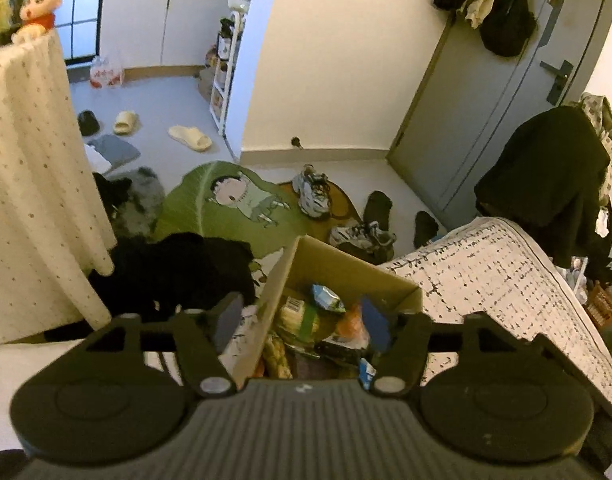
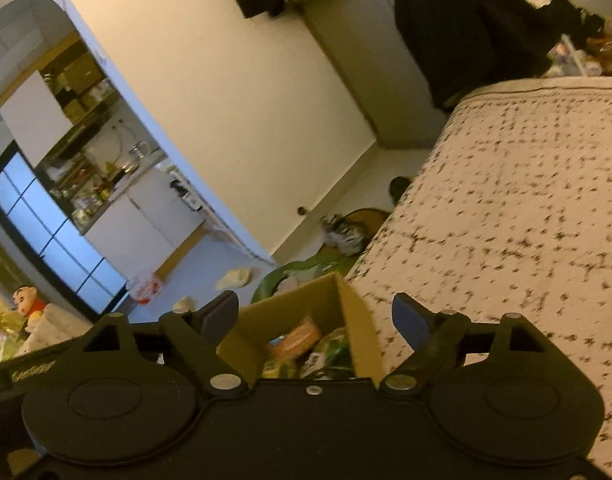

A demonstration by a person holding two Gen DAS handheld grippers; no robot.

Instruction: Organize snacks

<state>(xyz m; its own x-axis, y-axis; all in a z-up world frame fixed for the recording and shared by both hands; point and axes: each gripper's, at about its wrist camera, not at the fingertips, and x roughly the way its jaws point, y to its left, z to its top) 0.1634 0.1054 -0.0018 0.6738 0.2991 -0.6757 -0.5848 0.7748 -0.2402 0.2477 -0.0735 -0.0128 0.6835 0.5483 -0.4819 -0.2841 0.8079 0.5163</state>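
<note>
An open cardboard box (image 1: 333, 268) stands on the edge of a patterned bedspread and holds several snack packets: a blue-silver pouch (image 1: 325, 298), a green and yellow pack (image 1: 300, 316) and an orange pack (image 1: 351, 322). My left gripper (image 1: 302, 320) hovers over the box with its jaws open and nothing between the pads. In the right wrist view the same box (image 2: 357, 316) sits just ahead, with an orange packet (image 2: 300, 336) and green packets (image 2: 333, 350) inside. My right gripper (image 2: 317, 316) is open wide above it, also with nothing in it.
The white bedspread (image 1: 497, 280) with black marks spreads to the right. Black clothing (image 1: 174, 272) and a green cartoon rug (image 1: 230, 204) lie on the floor left of the box. Shoes (image 1: 313, 192), slippers and a draped cream cloth (image 1: 30, 184) crowd the floor. A dark jacket (image 1: 545, 184) hangs at right.
</note>
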